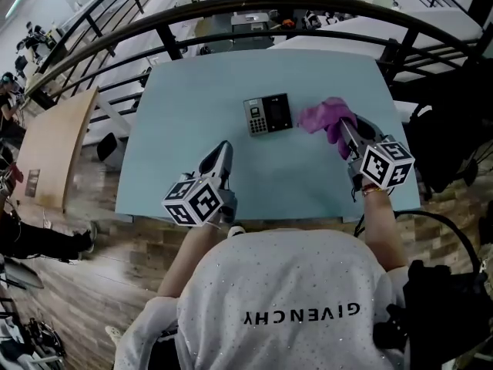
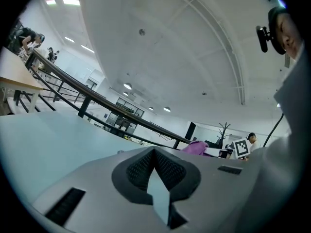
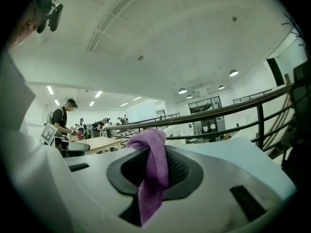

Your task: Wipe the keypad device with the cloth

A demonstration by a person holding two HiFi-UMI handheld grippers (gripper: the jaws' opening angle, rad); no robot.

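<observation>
Pale blue table (image 1: 192,106) up on a railed gallery, and we're straight in at the right gripper (image 1: 344,129). Its jaws are clamped tight on the purple cloth (image 1: 323,116). In the right gripper view the cloth (image 3: 154,178) is pinched between the two dark pads and drapes down over the gripper (image 3: 153,148), so it covers the gap.

Over to the left gripper (image 1: 221,151). It's low over the near side of the table, and its view shows the jaws (image 2: 154,152) closed tip to tip with nothing in them, only a sliver of table showing behind the tips.

The keypad device (image 1: 268,114) lies flat mid-table, buttons on its left half and a dark panel on its right. The bunched cloth sits just to its right, and I can't tell whether the two touch. The right gripper comes in from the device's right, beside it and not over it. The left gripper is well apart from the device, nearer the person, with bare table between them.

A black railing (image 1: 231,14) curves behind the table's far edge. A wooden table (image 1: 54,145) stands off to the left, and a wooden floor (image 1: 115,260) runs under the near edge.
</observation>
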